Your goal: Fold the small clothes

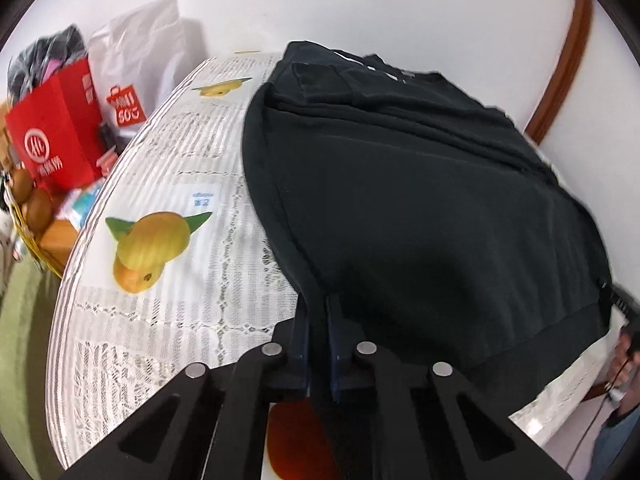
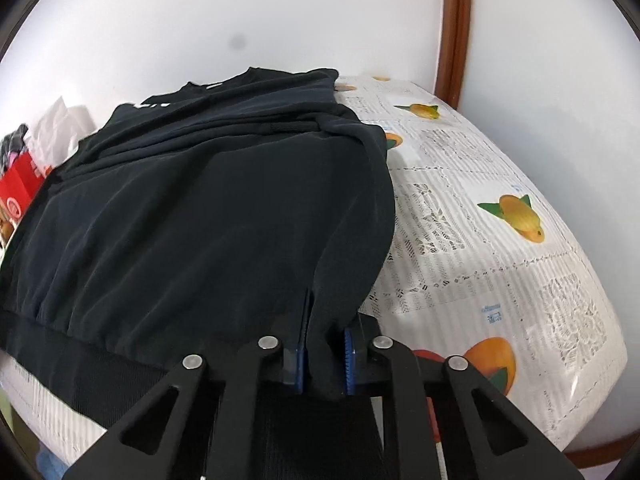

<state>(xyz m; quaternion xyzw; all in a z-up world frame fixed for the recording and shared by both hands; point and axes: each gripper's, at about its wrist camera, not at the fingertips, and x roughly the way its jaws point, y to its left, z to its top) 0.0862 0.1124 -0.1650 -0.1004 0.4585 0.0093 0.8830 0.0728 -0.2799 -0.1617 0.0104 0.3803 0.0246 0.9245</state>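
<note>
A black sweatshirt lies spread on the table, sleeves folded in across its far part, with white print near the collar. It also shows in the right wrist view. My left gripper is shut on the sweatshirt's near left hem corner, cloth pinched between its blue pads. My right gripper is shut on the near right hem corner, cloth bunched between its blue pads. Both hold the hem at the table's near edge.
The table carries a white lace-pattern cloth with fruit prints, also seen in the right wrist view. A red bag and a white shopping bag stand left of the table. A white wall is behind. A wooden frame stands at right.
</note>
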